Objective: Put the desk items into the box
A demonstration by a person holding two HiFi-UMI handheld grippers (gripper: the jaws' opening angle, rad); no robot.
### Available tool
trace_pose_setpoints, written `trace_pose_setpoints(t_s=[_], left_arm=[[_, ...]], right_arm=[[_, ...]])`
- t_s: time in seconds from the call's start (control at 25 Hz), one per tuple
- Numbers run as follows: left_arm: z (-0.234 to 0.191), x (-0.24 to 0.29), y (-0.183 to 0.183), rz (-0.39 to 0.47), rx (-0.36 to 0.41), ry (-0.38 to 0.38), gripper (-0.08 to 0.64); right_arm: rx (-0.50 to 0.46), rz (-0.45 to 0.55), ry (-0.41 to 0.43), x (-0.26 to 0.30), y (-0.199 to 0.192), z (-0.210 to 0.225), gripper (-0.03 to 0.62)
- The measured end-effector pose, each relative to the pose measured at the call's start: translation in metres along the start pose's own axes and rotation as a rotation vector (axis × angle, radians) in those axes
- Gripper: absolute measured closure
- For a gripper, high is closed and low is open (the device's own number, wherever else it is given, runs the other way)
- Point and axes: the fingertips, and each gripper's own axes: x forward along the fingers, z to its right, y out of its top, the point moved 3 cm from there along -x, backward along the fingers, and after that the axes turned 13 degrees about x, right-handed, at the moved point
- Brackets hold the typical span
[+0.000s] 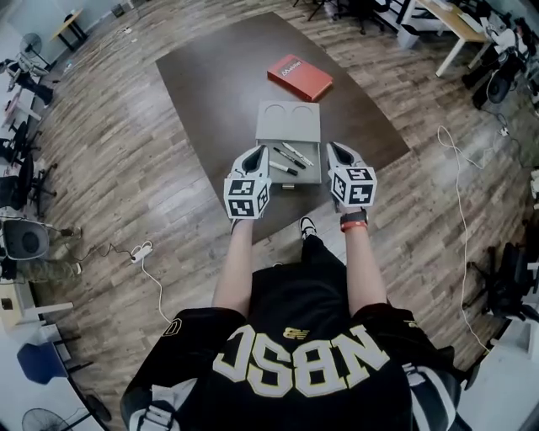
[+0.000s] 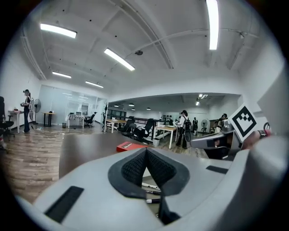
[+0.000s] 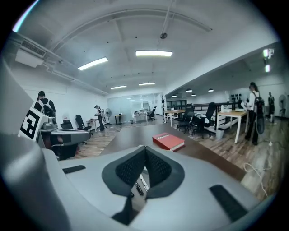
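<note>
A grey box with two round recesses at its far end sits near the front edge of the dark brown table. Several pens lie across its near part. Beyond the box lies a red book. My left gripper hovers at the box's near left corner and my right gripper at its near right corner. Both are shut with nothing between the pads. The left gripper has the pens below its tips and the red book ahead. Under the right gripper show the pens, with the book ahead.
The table stands on a wood floor. A white power strip lies on the floor at the left and a white cable at the right. Desks and office chairs ring the room, and people stand in the background.
</note>
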Motion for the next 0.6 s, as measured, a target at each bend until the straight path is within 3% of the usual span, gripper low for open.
trace_pose_setpoints(t_s=[0.32, 0.6], left_arm=[[0.016, -0.017, 0.008, 0.034, 0.047, -0.036, 0.546], [0.022, -0.034, -0.005, 0.011, 0.082, -0.048, 0.546]], right_arm=[[0.032, 0.069, -0.036, -0.035, -0.002, -0.003, 0.583], [0.039, 0.046, -0.033, -0.039, -0.024, -0.014, 0.583]])
